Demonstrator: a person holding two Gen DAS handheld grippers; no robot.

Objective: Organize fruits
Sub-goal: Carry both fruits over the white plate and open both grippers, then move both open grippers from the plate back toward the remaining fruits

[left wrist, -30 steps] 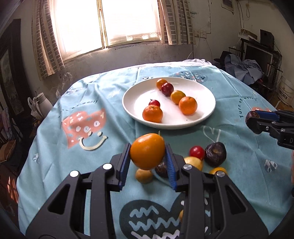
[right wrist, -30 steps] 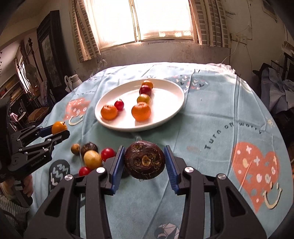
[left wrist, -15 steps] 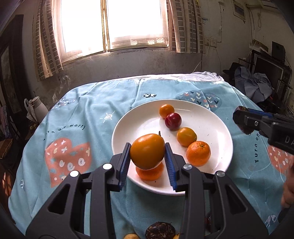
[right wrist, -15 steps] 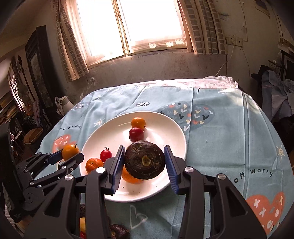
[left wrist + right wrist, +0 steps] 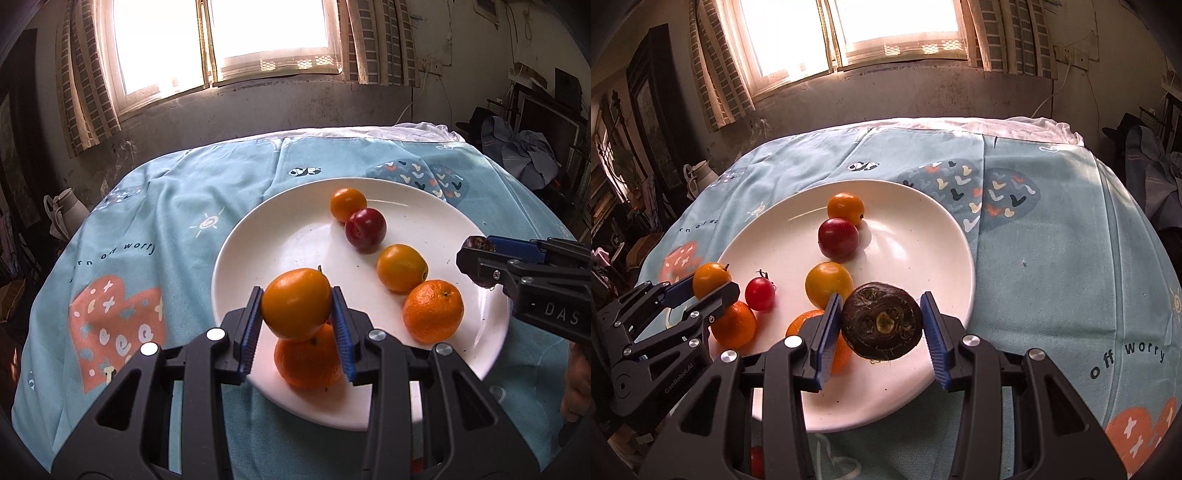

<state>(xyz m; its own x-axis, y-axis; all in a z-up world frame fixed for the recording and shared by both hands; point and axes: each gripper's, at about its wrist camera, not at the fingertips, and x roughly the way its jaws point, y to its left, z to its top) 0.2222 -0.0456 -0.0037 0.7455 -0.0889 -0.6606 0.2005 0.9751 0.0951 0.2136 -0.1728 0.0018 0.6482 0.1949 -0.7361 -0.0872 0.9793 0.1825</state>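
My left gripper (image 5: pixel 297 314) is shut on an orange persimmon (image 5: pixel 296 303), held above the near left part of the white plate (image 5: pixel 258 236). My right gripper (image 5: pixel 881 325) is shut on a dark brown wrinkled fruit (image 5: pixel 882 325), held over the plate's (image 5: pixel 923 221) near right part. On the plate lie two tangerines (image 5: pixel 433 312), a yellow-orange fruit (image 5: pixel 402 268), a red plum (image 5: pixel 365 229), a small orange (image 5: pixel 348 204) and a cherry tomato (image 5: pixel 759 293). The left gripper shows in the right wrist view (image 5: pixel 711 286).
The table carries a light blue printed cloth (image 5: pixel 147 229). A red fruit (image 5: pixel 756 461) lies on the cloth near the front edge, mostly hidden. A white jug (image 5: pixel 62 216) stands beyond the table's left edge. Clothes and furniture (image 5: pixel 524 155) crowd the right.
Both grippers have moved forward from the loose fruit on the cloth to above the plate, each still holding its fruit.
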